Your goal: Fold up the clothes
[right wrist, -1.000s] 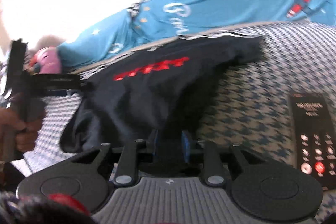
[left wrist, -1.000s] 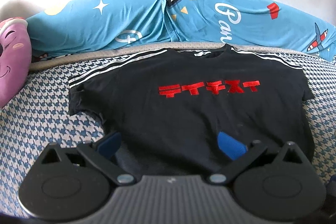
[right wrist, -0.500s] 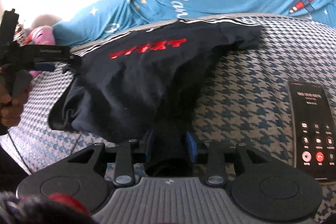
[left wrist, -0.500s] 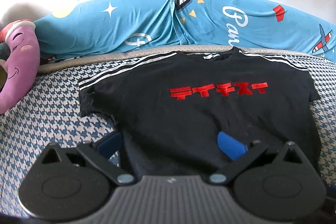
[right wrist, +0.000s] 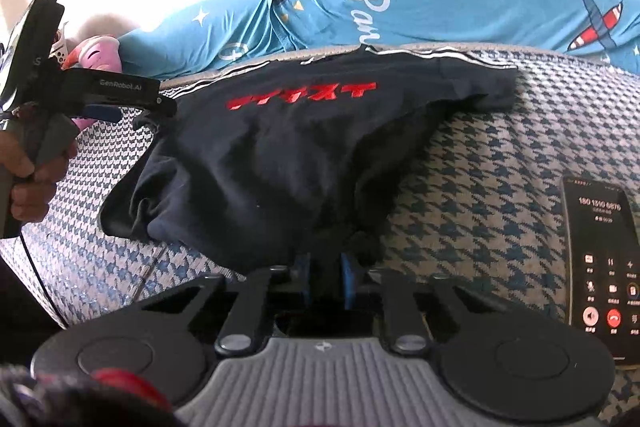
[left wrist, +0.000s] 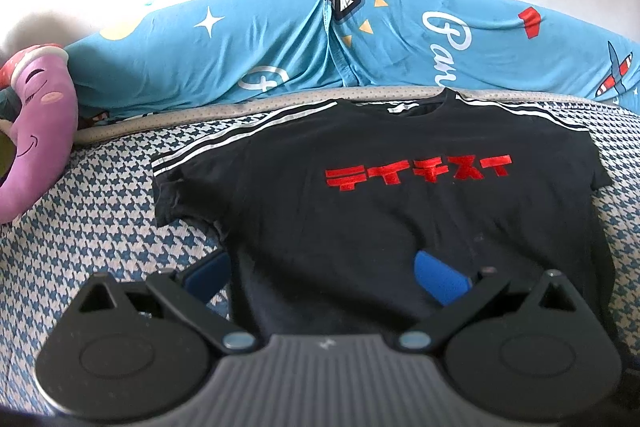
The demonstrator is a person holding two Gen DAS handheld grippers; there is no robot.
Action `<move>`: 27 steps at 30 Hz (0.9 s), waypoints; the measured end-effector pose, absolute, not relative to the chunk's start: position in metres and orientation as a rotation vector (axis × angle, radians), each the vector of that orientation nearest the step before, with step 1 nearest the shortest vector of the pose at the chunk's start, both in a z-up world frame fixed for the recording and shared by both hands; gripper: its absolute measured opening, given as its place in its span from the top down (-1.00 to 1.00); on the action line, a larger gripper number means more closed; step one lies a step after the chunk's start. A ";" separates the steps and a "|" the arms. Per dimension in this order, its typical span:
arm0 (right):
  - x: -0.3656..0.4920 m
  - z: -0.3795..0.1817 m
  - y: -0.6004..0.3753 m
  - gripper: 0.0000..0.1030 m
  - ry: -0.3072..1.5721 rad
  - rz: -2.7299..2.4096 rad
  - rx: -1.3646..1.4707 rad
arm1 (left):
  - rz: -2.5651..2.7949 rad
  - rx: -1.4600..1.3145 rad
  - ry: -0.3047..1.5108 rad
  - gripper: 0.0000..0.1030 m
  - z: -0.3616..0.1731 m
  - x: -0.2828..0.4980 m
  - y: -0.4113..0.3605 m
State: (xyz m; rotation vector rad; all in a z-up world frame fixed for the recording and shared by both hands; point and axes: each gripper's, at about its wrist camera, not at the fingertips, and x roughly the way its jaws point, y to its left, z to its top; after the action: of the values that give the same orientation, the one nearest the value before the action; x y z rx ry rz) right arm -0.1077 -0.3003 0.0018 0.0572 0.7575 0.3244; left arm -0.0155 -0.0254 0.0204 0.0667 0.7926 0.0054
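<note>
On houndstooth bed (left wrist: 92,227), black T-shirt (left wrist: 380,219), right hand-held gripper (right wrist: 325,277) pinching its hem, left hand-held gripper (left wrist: 324,267) spread wide.

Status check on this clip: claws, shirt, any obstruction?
Right claw shut on black T-shirt hem. Left claw open over near edge. Shirt face up, right side bunched. Phone beside right claw, clear of shirt.
</note>
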 end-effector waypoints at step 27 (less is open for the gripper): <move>-0.134 0.029 -0.384 0.91 0.713 -0.303 0.098 | 0.088 0.054 0.798 -0.99 0.016 -0.007 -0.013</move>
State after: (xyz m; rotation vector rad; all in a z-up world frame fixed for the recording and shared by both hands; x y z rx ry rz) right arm -0.1338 -0.3845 0.0289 0.0975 0.7125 -0.3034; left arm -0.0068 -0.0132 0.0157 0.0543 0.7977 0.0876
